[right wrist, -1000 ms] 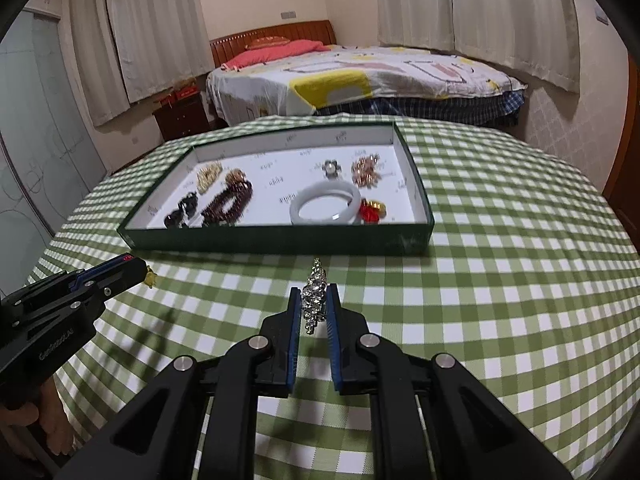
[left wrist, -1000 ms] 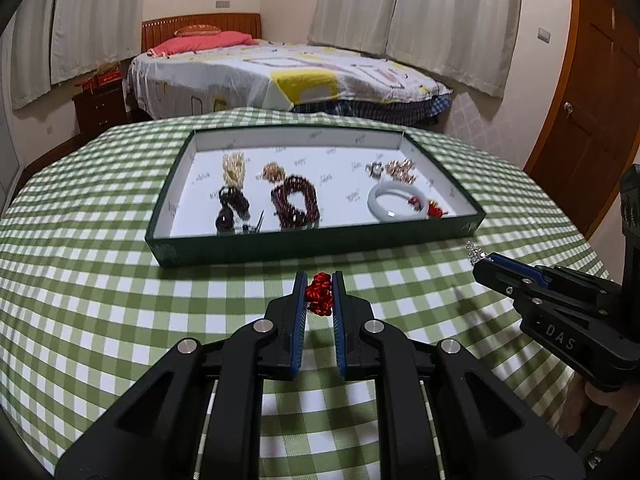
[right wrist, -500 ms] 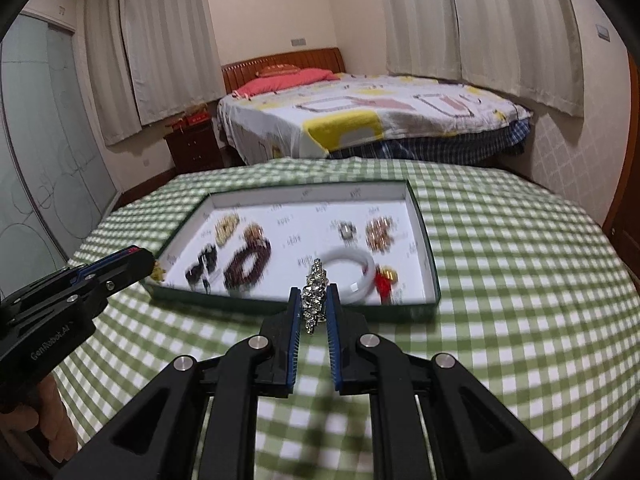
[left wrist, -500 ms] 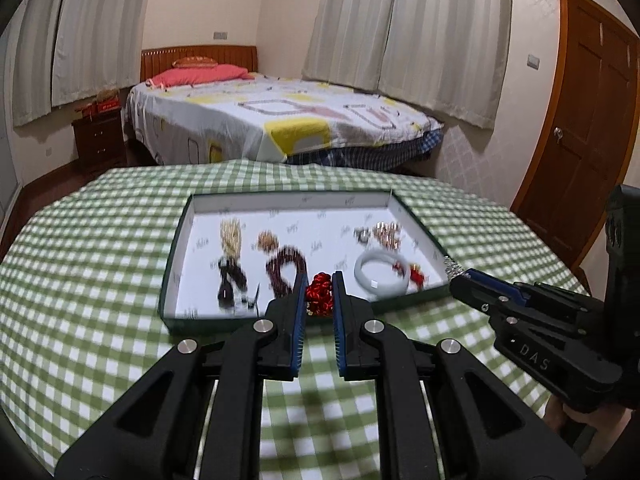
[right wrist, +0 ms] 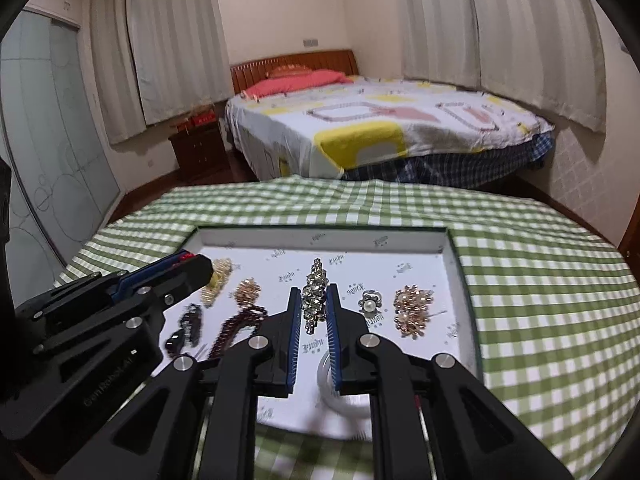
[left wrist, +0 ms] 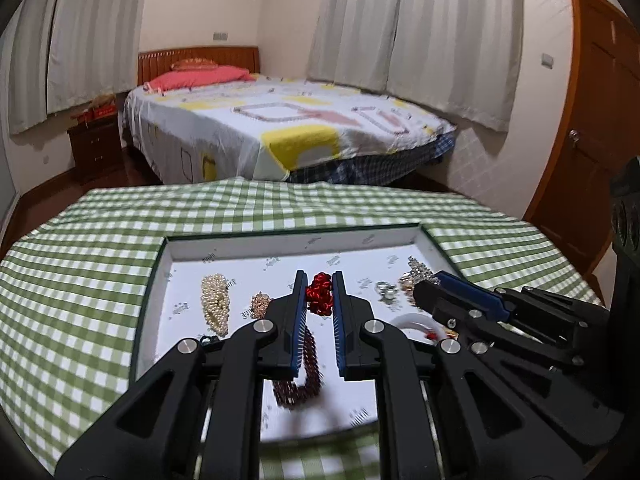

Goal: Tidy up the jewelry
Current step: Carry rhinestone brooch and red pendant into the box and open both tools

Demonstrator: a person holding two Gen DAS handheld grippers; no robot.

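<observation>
Jewelry lies in a shallow green tray (left wrist: 149, 292) with a white lining, set on the checked table (left wrist: 80, 264); both of your grippers hang above it.

Left wrist view: your left gripper (left wrist: 319, 294) has its jaws closed on a red bead cluster (left wrist: 320, 293), held over the tray's middle. Only this view shows the cluster whole; in the right wrist view it is a red sliver at the tip of the left gripper (right wrist: 188, 258). Your right gripper (left wrist: 430, 284) enters from the right and covers most of the white bangle (left wrist: 412, 320), and what it holds cannot be made out here.

Right wrist view: your right gripper (right wrist: 315, 300) has its jaws closed on a long rhinestone clip (right wrist: 315, 296), upright between the pads. This view alone shows the tray's right part clearly.

Tray (right wrist: 460, 264) contents, left to right:
- a pearl piece (left wrist: 215, 300), partly hidden behind the left gripper in the right wrist view
- a small gold cluster (right wrist: 248, 291)
- dark stones (right wrist: 188, 324) near the front left
- a dark red bead strand (left wrist: 300, 384), under the left jaws in that view
- the bangle (right wrist: 340, 396), blurred at the front edge
- a pearl ring (right wrist: 370, 302)
- a rose-gold cluster (right wrist: 413, 310), nearest the right wall

A bed (right wrist: 380, 128) stands beyond the table.
</observation>
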